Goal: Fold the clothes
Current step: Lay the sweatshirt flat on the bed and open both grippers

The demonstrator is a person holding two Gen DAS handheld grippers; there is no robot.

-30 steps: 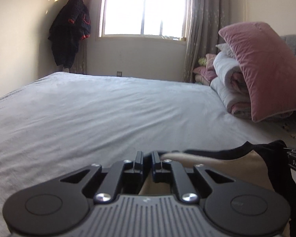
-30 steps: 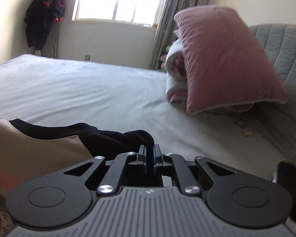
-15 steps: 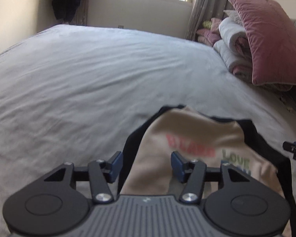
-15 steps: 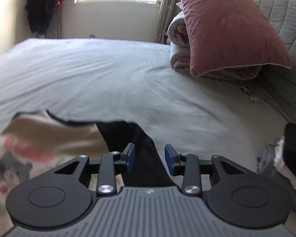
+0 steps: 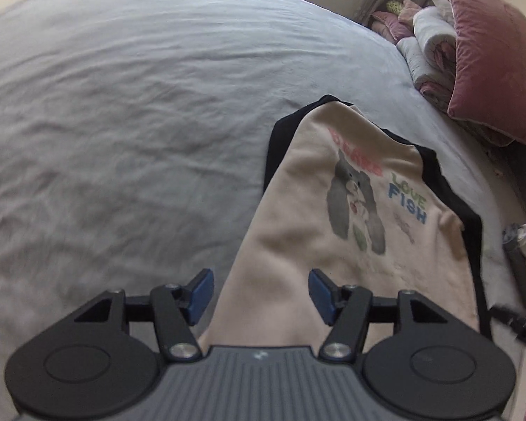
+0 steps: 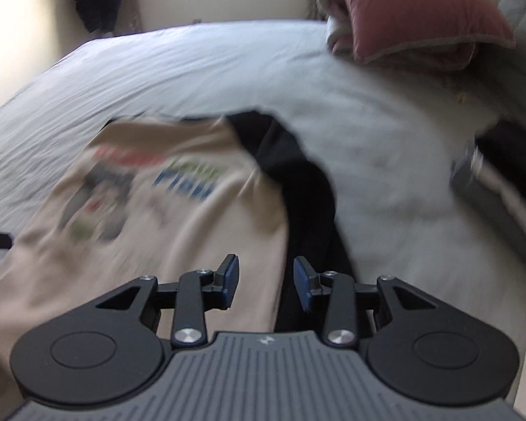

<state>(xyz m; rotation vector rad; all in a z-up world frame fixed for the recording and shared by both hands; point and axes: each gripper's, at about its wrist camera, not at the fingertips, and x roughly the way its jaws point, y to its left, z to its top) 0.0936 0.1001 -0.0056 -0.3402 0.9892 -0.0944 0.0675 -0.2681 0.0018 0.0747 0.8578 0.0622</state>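
Note:
A beige shirt [image 5: 350,210] with black sleeves and a dog print reading "LOVE FISH" lies spread on the grey bed sheet [image 5: 122,122]. My left gripper [image 5: 259,294] hovers over the shirt's near hem. Its jaws are opening, and the blue pads stand apart from the cloth below them. In the right wrist view the shirt [image 6: 140,210] is blurred. My right gripper [image 6: 264,280] is open above the seam where the beige body meets the black sleeve [image 6: 305,189], and its pads touch nothing.
A pink pillow [image 5: 491,63] leans on folded quilts [image 5: 427,56] at the bed's far right. A dark jacket [image 6: 94,0] hangs in the far corner. Grey and dark clothes [image 6: 491,189] are heaped to the right of the shirt. The grey headboard [image 6: 522,0] rises behind the pillow.
Both grippers were shut on the shirt's edge a second ago and have opened and let go. They pulled back and tipped downward, and the shirt now lies flat on the bed.

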